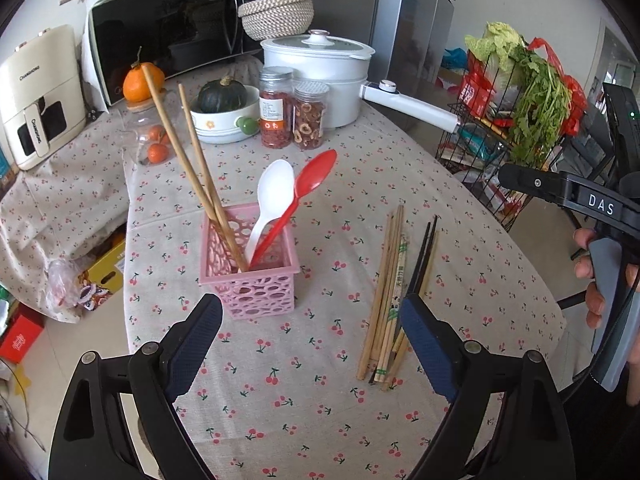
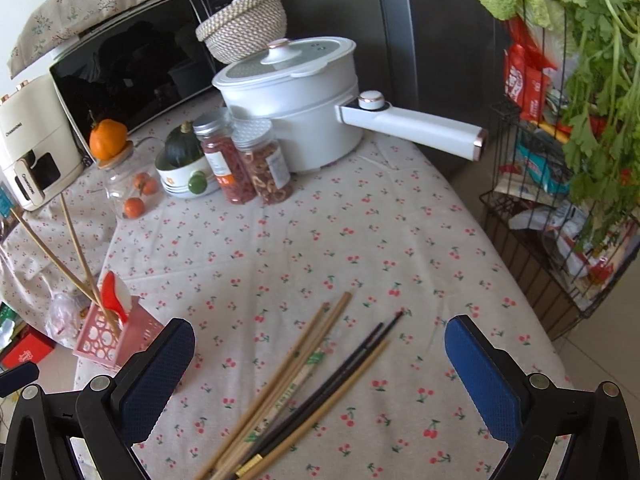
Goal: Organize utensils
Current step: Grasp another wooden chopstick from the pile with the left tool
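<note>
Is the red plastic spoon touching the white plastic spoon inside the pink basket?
Touching. The left wrist view shows the red spoon lying against the white spoon.

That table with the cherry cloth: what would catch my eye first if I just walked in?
Probably the pink basket near the table's middle, holding a white spoon, a red spoon and two tall wooden chopsticks. To its right, loose chopsticks lie bundled on the cloth, pale ones and dark ones together. Behind, a white pot with a long handle stands by two spice jars.
</note>
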